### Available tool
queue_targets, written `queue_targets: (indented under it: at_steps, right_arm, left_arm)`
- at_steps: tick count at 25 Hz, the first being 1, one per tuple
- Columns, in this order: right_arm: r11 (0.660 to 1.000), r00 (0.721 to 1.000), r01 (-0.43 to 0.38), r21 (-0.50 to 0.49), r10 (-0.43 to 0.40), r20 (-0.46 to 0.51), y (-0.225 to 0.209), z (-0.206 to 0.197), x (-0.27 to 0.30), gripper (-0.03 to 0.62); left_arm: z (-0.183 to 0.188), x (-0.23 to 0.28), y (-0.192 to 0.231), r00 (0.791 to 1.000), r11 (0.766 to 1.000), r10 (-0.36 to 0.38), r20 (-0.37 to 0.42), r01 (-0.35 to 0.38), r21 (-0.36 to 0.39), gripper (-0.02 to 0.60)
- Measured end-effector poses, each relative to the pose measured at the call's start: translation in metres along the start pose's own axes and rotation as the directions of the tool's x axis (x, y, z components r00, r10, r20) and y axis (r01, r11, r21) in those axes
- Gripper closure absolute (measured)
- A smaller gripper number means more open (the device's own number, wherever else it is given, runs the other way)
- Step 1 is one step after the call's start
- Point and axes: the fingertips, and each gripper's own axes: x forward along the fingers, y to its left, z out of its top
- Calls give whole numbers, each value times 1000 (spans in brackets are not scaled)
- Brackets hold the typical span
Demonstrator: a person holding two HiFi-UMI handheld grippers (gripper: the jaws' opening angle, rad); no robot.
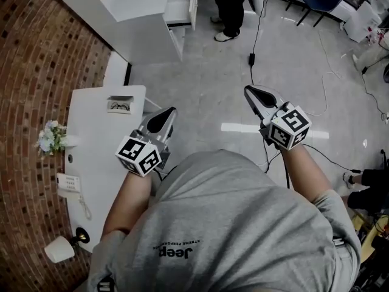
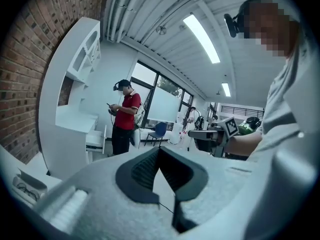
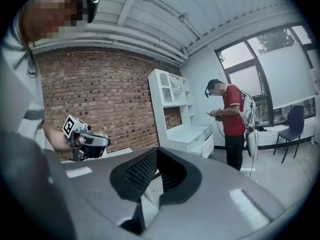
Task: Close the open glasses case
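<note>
I am holding both grippers out in front of my chest, well above the floor, and neither is carrying anything. The left gripper (image 1: 165, 115) is showing its jaws pressed together with nothing between them, and the right gripper (image 1: 254, 93) is showing the same, shut and empty. The left one is hanging just beside the table (image 1: 91, 120), while the right one is out over bare floor, well apart from it. The case (image 1: 120, 105) is lying open near the table's far end, close to the edge on my side, with glasses showing inside it. The left gripper view is catching it low at the left. Beyond it a cabinet (image 1: 143, 17) is standing with a drawer pulled out, and a person (image 1: 230, 5) is standing farther off. I am judging the close as not yet begun. What is worrying me is the case skidding: it looks light, and a push on the lid with shut jaws could be shoving it along the table or off the near edge instead of folding it. The lid could also be coming down on a glasses arm if the glasses are sitting proud.
</note>
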Motion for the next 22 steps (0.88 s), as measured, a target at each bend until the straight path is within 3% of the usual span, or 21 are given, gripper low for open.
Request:
queue_targets:
  at_steps: [9,17,22]
  right_arm:
    - [999,999,34,-9,-34,4,-30,11,38,585]
    - [990,990,139,-3,-139,-3,-29,18,104,585]
    - [990,990,139,-15,-139,-19,-18,26,140,585]
  left_arm:
    - [16,42,42,998,998,-56,-28,57,40,583]
    - [28,53,113,988,988,-152,-24,153,33,583]
    - [43,48,147,986,985,-169,-1,169,25,583]
